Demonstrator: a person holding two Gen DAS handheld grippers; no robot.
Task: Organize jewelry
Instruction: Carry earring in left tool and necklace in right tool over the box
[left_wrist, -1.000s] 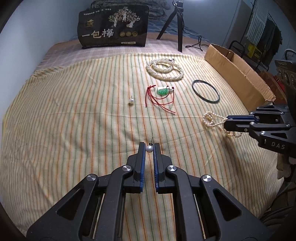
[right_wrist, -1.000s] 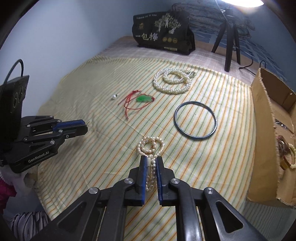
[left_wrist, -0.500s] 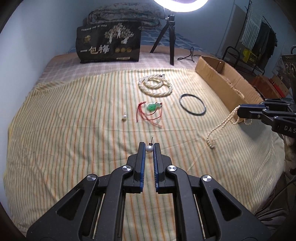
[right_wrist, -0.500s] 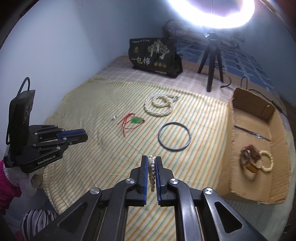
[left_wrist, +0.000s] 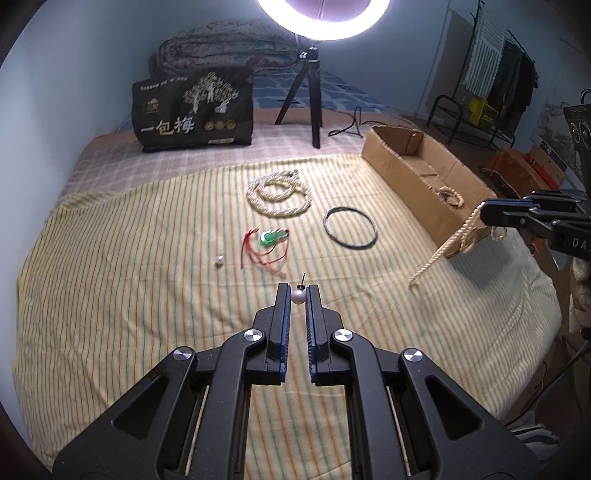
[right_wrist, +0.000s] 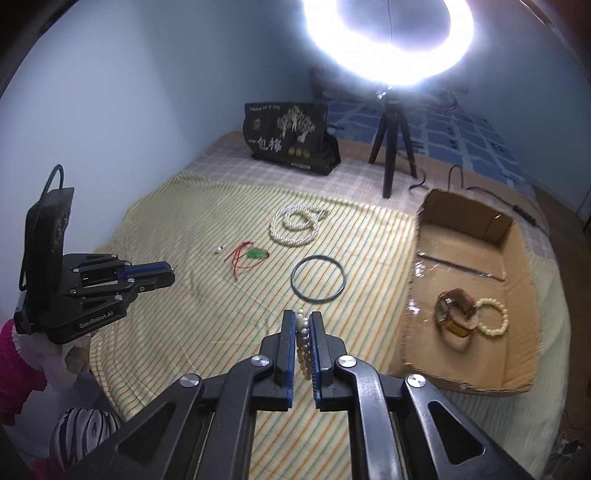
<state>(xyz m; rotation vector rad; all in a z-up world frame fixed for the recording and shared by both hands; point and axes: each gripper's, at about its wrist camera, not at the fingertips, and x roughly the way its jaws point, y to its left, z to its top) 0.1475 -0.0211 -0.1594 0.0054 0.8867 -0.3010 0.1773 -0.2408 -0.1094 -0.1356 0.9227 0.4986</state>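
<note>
Leftmost on the striped bedspread, a loose pearl earring lies alone, too small to show detail. Just right of it sits a green pendant tangled in its red cord; how the cord ties to it is hard to make out. Beyond those rests a coiled pearl necklace, and to its right a thin dark bangle lies flat.

Nearer the left wrist camera, the left claw is pinched shut on a single pearl earring held above the cloth, its thin post poking up past the fingertips.

Further right, the right claw is clamped on a strand of pearls, lifted clear of the bedspread. In the left wrist view the strand dangles in a slanted line with its shadow on the cloth; in the right wrist view only a few beads show between the blue pads, the rest hidden below the fingers.

At the far right stands a cardboard box, holding a brown bracelet touching a cream bead bracelet. From the left wrist view the box's near wall hides most of its contents.
</note>
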